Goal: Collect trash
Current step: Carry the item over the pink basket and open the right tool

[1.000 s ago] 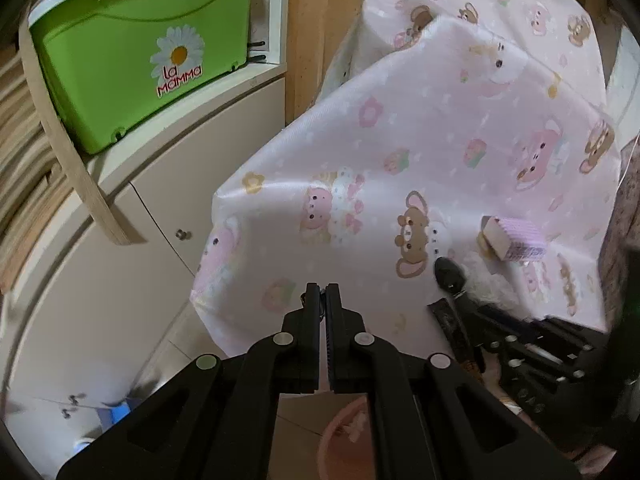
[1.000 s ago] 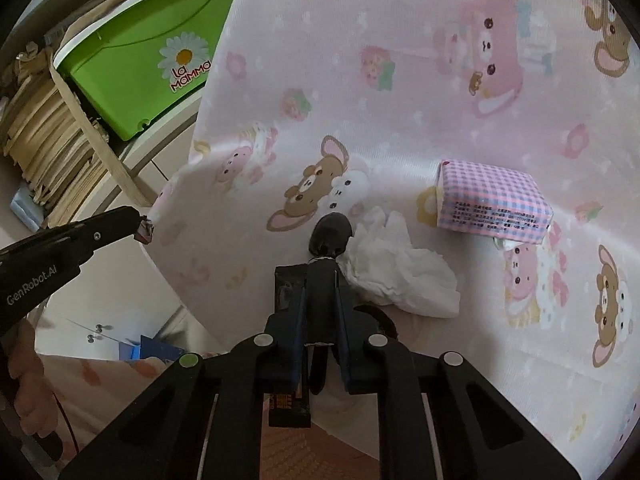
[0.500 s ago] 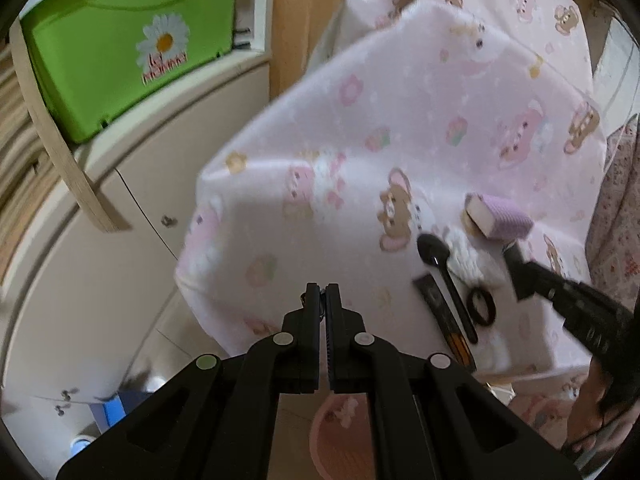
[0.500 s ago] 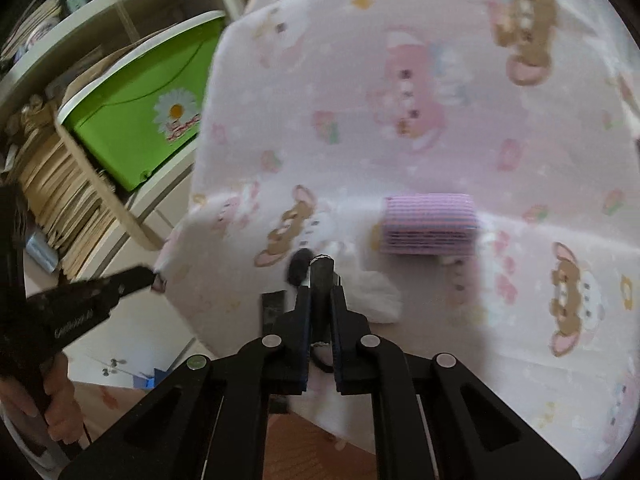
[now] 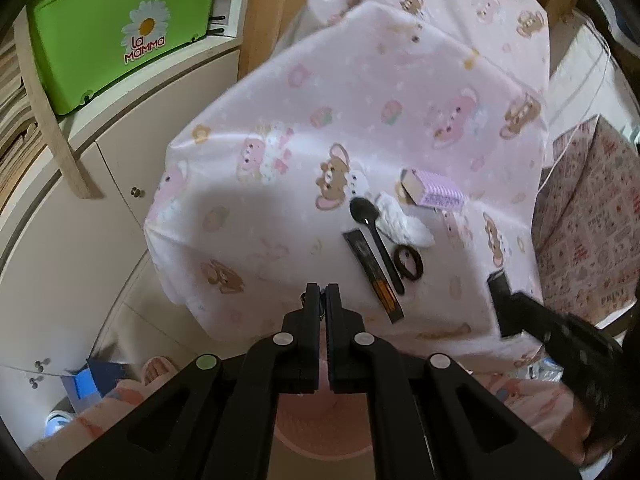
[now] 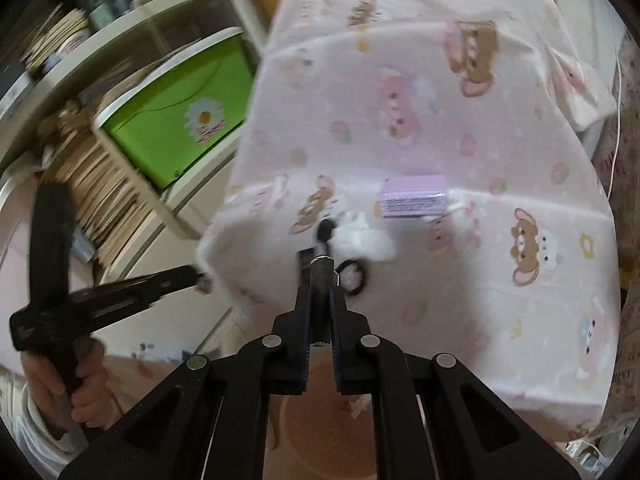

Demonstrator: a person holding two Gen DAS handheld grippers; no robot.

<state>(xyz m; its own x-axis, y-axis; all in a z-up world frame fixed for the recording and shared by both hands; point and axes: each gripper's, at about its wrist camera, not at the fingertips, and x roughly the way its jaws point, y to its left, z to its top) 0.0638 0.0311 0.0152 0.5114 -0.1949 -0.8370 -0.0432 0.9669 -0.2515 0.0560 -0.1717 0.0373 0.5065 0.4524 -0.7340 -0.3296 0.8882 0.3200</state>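
A pink cartoon-print cloth [image 5: 360, 128] covers the table. On it lie a black plastic spoon [image 5: 370, 226], a black sachet [image 5: 370, 272], a black ring [image 5: 408, 263], a crumpled white tissue [image 5: 404, 224] and a purple checked tissue pack [image 5: 436, 194]. My left gripper [image 5: 322, 292] is shut and empty, off the table's near-left edge. My right gripper [image 6: 321, 268] is shut on a small dark piece of unclear kind, above the near edge just short of the spoon [image 6: 325, 232]. A pink round bin [image 6: 320, 420] stands below both grippers.
A green lidded box [image 5: 120, 28] sits on a white cabinet [image 5: 80, 240] left of the table, with stacked wooden slats [image 6: 100, 196] beside it. A patterned box [image 5: 592, 220] stands on the right. A hand [image 6: 76, 392] grips the left gripper's handle. A blue item [image 5: 80, 380] lies on the floor.
Both grippers have drawn back from the table and risen. The right one came away from the spoon and tissue with a dark piece between its fingers; spoon, sachet and ring stayed on the cloth.
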